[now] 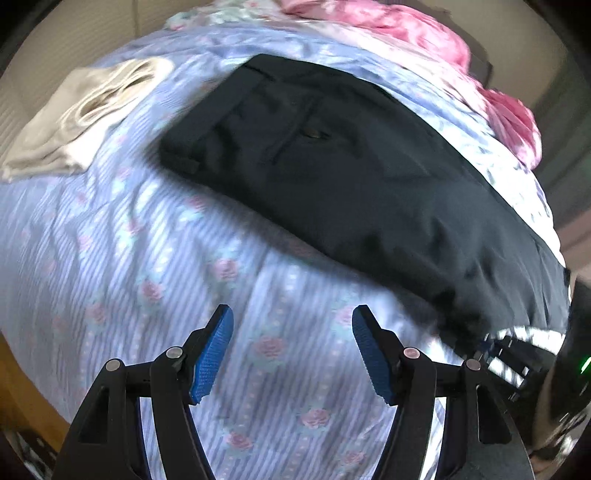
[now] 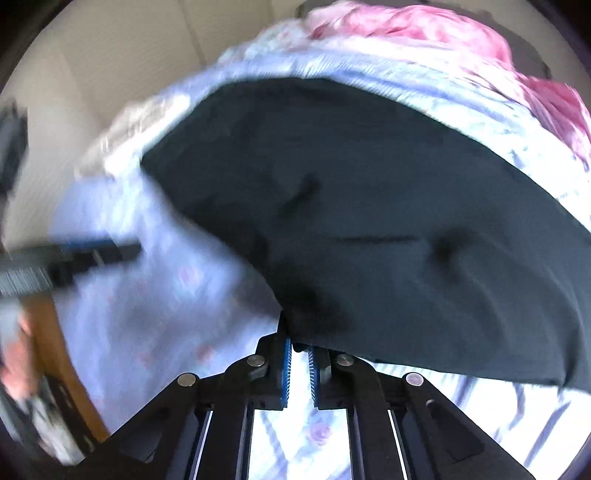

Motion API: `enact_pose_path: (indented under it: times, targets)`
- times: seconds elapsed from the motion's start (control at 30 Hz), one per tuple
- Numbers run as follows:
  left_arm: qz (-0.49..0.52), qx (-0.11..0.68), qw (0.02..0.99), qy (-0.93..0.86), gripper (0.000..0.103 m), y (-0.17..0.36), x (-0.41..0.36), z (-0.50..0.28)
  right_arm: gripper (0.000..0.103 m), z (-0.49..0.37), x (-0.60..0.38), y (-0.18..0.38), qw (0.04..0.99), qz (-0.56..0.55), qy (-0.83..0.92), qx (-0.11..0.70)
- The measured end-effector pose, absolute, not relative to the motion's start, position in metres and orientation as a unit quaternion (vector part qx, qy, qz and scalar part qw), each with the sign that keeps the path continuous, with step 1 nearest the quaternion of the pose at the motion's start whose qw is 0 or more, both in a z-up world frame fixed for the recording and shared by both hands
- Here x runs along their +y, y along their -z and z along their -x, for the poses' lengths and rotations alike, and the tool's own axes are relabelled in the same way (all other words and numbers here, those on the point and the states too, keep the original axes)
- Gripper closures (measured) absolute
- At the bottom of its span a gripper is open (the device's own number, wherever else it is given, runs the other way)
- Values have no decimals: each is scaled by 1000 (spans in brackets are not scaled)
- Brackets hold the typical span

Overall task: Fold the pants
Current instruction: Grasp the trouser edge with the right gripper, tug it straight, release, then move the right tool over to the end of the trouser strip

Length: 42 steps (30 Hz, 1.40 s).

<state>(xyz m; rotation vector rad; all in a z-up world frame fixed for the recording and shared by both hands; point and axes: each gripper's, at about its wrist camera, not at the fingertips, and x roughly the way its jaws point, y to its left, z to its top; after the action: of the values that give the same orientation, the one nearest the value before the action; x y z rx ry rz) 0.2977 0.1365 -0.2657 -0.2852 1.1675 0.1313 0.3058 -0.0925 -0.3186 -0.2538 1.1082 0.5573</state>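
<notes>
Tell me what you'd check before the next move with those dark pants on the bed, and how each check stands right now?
1. Right gripper pinching the pants edge: ok, fingers nearly closed on dark cloth.
2. Left gripper free to take a hold: ok, open, empty, above the bedsheet.
3. Pants lying flat: not ok, near edge lifted and rumpled.
4. Beige garment clear of the pants: ok, apart in the left view.
5. Pink blanket clear: ok, beyond the far edge.
6. Grip depth: cannot tell, blurred.

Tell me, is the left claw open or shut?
Open. The left claw has its blue pads wide apart with nothing between them, above the striped bedsheet.
</notes>
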Motion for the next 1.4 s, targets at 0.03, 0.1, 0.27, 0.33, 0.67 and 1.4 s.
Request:
enact_pose_path:
  times: [0.03,0.1,0.27,0.33,0.67,1.4]
  targets:
    - [139,550,821,-69,37,267,140,-298,94,-303,-90,325,800,135,-260,524]
    - [149,552,817,-77,37,268,146,-299,95,-300,-89,331,795,147,-258,529]
    - [147,556,814,-83,37,266,147,-299,96,-305,-95,327,796,124,-248,538]
    - [137,556,815,-81,37,260,143,-298,95,-304,-97,323,796,117,-248,540]
    - [69,534,842,-40,36,191,107,-288,67,-278,-146,240,819,49,-200,536]
    - [-56,465,861,198,31,85,-53,-275,41,-209,-283,83,900,-46,27,433]
